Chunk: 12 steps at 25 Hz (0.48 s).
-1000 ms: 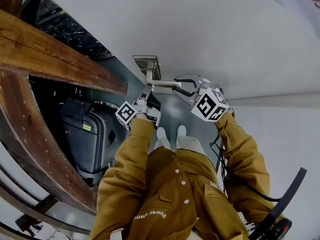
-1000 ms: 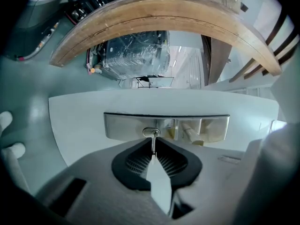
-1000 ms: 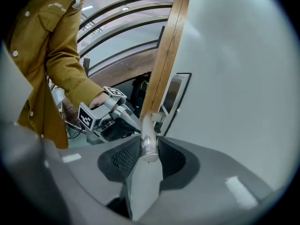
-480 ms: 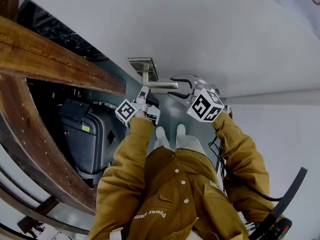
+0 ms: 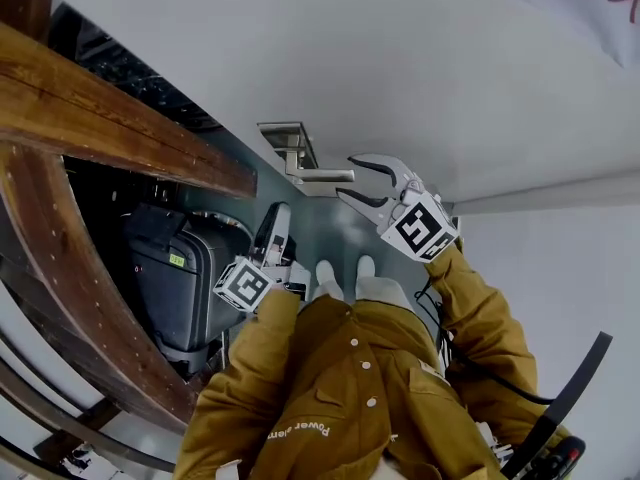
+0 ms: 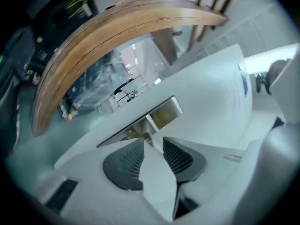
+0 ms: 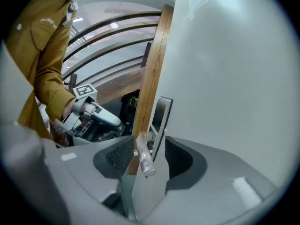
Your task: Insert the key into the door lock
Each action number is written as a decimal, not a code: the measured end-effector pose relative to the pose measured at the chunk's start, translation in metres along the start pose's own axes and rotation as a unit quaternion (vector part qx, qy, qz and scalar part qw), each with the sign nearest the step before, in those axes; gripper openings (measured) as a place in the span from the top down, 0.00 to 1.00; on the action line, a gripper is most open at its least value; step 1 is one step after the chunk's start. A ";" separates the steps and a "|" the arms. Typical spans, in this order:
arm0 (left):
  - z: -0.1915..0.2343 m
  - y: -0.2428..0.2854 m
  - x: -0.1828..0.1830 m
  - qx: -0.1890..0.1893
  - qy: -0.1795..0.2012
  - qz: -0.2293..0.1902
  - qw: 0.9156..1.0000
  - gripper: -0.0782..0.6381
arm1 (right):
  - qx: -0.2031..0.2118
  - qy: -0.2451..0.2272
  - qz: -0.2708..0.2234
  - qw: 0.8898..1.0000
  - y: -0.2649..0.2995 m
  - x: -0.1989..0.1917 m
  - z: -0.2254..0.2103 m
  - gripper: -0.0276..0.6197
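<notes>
A silver lock plate (image 5: 285,138) with a lever handle (image 5: 322,176) sits on the pale door (image 5: 450,78). My right gripper (image 5: 347,178) stands at the lever's free end with its jaws opening. In the right gripper view the lever (image 7: 145,159) lies between the pads untouched, below the plate (image 7: 161,116). My left gripper (image 5: 277,216) hangs below the handle, apart from it. Its jaws are closing with nothing between them, and the plate (image 6: 157,117) lies ahead of it (image 6: 152,146). No key shows in any view.
A wooden beam (image 5: 110,118) and a curved wooden frame (image 5: 70,298) run along the left. A black suitcase (image 5: 180,278) stands behind them. The person's white shoes (image 5: 340,273) are at the foot of the door. A black strap (image 5: 570,398) hangs at the lower right.
My left gripper let go near the handle, dropped back towards the person and rolled. My right gripper's jaws spread wide and came off the lever, which rose a little.
</notes>
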<state>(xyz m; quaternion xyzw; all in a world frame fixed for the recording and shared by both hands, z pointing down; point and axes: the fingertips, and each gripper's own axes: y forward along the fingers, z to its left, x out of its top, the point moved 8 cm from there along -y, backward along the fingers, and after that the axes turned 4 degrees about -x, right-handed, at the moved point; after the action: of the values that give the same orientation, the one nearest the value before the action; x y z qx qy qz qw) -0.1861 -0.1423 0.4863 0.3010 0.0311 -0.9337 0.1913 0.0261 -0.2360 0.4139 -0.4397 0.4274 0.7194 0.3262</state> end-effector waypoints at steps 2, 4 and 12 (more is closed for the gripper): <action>-0.043 -0.008 0.012 -0.045 0.107 -0.009 0.993 0.75 | -0.033 0.019 -0.061 0.997 -0.018 0.020 -0.004 0.74; -0.087 -0.015 0.021 -0.071 0.214 -0.013 0.974 0.79 | -0.075 0.065 -0.145 0.985 -0.039 0.042 -0.005 0.82; -0.164 -0.005 0.007 -0.120 0.358 0.008 0.926 0.89 | -0.177 0.145 -0.132 0.965 -0.081 0.053 0.019 0.95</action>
<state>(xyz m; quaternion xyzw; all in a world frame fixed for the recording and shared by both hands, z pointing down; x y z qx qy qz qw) -0.1034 -0.1118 0.3481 0.5906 0.2068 -0.7513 0.2096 0.0665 -0.1795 0.3441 -0.6423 0.2743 0.6628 0.2702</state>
